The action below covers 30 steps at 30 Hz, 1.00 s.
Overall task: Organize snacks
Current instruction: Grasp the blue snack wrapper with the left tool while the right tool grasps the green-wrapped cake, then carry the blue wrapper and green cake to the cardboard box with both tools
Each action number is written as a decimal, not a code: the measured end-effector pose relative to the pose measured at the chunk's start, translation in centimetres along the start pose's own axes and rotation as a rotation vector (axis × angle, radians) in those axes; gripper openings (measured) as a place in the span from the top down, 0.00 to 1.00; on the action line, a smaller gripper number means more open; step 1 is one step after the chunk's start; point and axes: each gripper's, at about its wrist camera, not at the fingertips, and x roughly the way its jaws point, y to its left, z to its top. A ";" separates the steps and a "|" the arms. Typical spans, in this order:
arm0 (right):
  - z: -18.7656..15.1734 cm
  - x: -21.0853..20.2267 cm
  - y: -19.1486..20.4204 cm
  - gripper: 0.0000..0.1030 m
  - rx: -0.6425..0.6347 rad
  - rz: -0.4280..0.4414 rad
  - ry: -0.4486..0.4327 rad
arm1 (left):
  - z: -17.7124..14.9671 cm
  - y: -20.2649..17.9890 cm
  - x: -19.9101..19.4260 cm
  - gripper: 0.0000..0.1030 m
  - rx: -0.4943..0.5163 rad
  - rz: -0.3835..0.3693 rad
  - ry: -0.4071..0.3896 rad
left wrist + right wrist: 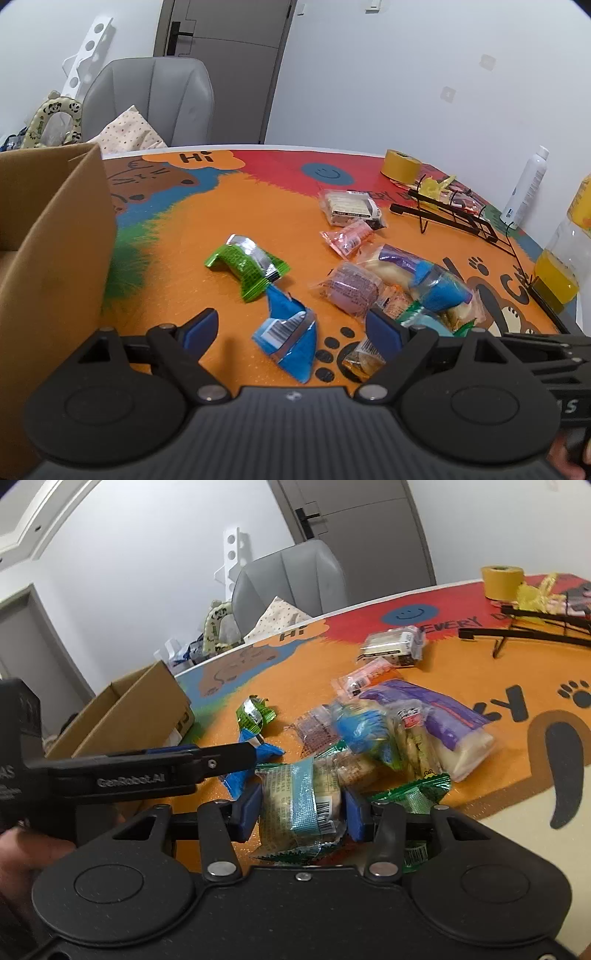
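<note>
Standing at far left: cardboard box, open-topped, on the orange mat. Hovering beside it, left gripper, fingers spread wide over a blue packet, not touching it. Just beyond, a green packet, apart from the rest. Further right, a snack pile. Clamped at the pile's near edge: right gripper, pads pressing both sides of a teal-banded packet.

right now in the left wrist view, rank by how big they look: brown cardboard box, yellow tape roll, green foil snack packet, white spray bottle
1. brown cardboard box, though nearest the camera
2. green foil snack packet
3. white spray bottle and yellow tape roll: alike, both far, unranked
</note>
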 end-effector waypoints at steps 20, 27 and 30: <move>-0.1 -1.7 -0.2 0.56 0.041 -0.039 -0.021 | -1.0 -0.7 1.3 0.69 0.058 0.046 0.002; 0.1 -2.3 0.7 0.56 0.041 -0.035 -0.038 | -0.2 -1.1 -1.3 0.70 0.067 0.036 -0.016; 0.2 -2.4 1.2 0.56 0.043 -0.041 -0.040 | 0.1 -1.1 -2.3 0.70 0.064 0.026 -0.009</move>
